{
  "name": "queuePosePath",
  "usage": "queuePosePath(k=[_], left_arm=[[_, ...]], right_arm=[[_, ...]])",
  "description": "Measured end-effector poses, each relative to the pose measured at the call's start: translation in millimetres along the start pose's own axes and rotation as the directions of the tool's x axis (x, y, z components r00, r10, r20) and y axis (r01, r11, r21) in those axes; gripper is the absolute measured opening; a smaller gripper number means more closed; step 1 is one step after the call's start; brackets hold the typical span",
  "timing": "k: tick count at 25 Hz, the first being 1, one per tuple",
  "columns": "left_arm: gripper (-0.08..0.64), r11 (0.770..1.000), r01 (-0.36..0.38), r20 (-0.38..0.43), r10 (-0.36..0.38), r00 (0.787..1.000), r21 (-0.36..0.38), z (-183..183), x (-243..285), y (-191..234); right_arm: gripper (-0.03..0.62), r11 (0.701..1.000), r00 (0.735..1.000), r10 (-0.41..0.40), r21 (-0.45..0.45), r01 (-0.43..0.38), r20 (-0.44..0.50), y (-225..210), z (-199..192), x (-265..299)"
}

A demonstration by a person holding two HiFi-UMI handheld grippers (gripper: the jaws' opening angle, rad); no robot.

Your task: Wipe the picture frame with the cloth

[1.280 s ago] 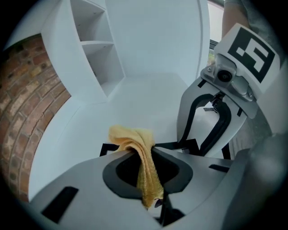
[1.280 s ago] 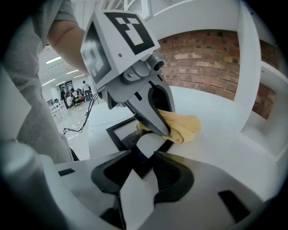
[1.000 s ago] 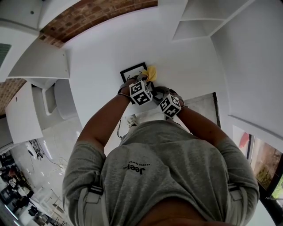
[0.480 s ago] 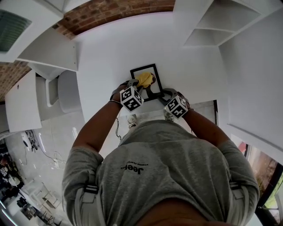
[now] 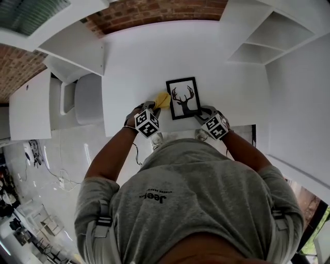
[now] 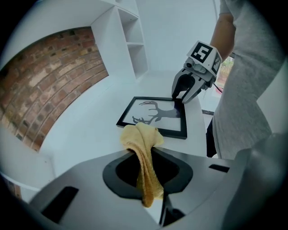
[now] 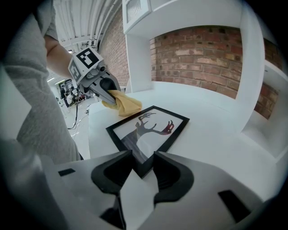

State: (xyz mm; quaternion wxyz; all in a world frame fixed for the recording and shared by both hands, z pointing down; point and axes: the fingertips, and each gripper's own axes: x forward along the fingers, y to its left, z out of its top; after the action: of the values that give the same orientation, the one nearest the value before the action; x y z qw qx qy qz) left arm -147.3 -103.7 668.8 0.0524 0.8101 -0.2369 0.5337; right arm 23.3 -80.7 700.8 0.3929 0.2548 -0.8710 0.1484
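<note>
A black picture frame [image 5: 183, 98] with a deer-head print lies flat on the white table [image 5: 134, 62]. My left gripper [image 5: 154, 107] is shut on a yellow cloth [image 5: 162, 100], which hangs at the frame's left edge. In the left gripper view the cloth [image 6: 142, 148] spills out of the jaws just short of the frame [image 6: 155, 117], and the right gripper [image 6: 184, 92] stands on the frame's far corner. My right gripper [image 5: 202, 111] is shut on the frame's near right corner. The right gripper view shows that corner [image 7: 143, 167] pinched between the jaws, and the left gripper [image 7: 105, 92] with the cloth [image 7: 123, 103] beyond.
White open shelves [image 5: 268, 41] stand at the table's right end and a brick wall [image 5: 154, 10] runs behind it. A white rounded chair [image 5: 88, 98] sits off the table's left end. The table's front edge is right against the person's body.
The left gripper has carried the cloth leftward across the frame and off its left edge, so the deer print now shows whole. The grippers have spread apart.
</note>
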Motion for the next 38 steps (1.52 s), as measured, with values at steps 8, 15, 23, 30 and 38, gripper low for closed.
queuePosePath(k=[8,15,23,30,38], left_arm=[[0.066,1.0,0.001,0.017,-0.001,1.0,-0.019,-10.6,-4.1,-5.6],[0.066,0.999,0.034,0.028,-0.034,0.999,0.03,11.0,6.7,-17.5],[0.066,0.992,0.081,0.006,-0.082,0.997,0.1,42.0,36.9,-31.7],[0.066,0.983,0.103,0.003,-0.105,0.994,0.15,76.5,62.2,-39.6],[0.066,0.966,0.129,0.006,-0.134,0.991,0.223,126.4,91.4,-54.1]], right_arm=[[0.153,1.0,1.0,-0.005,0.025,0.005,0.002,3.2,3.7,0.0],[0.153,0.999,1.0,-0.016,0.033,0.015,0.015,4.8,4.3,-0.2],[0.153,1.0,0.999,-0.014,0.023,0.013,0.033,5.1,5.6,-0.4],[0.153,1.0,0.998,-0.008,0.021,0.007,0.058,5.6,7.1,-0.8],[0.153,1.0,0.997,0.004,0.016,-0.006,0.081,3.2,4.8,0.0]])
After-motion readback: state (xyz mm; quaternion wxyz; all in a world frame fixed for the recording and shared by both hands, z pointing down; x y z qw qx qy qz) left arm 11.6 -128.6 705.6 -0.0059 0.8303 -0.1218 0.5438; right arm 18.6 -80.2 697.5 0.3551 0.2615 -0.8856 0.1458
